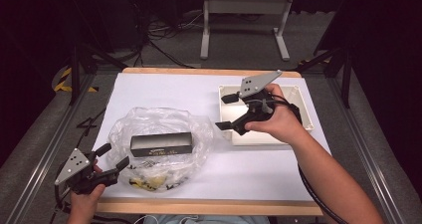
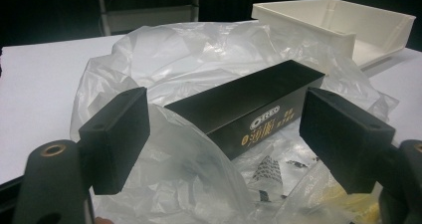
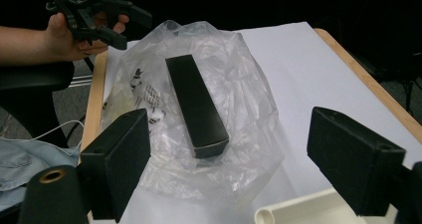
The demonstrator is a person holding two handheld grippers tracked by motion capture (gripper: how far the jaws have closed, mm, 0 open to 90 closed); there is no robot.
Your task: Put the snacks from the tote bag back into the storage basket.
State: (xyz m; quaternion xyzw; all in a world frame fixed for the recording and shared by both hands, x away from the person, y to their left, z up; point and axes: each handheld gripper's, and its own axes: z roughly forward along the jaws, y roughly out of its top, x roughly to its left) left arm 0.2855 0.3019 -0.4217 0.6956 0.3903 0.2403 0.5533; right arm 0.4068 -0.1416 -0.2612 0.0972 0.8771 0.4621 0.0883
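Hovering open-jawed at the table's [image 1: 164,87] near left corner: left gripper [image 1: 112,157]. Over the white tray [image 1: 303,115], right gripper [image 1: 226,112] gaping too. Risking the bag [image 1: 199,129] slipping with the black box [image 1: 160,143].

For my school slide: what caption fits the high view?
Two open grippers flank a black box on a plastic bag.

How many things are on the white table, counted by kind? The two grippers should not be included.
Black box: 1
Clear plastic bag: 1
White tray: 1
Total: 3
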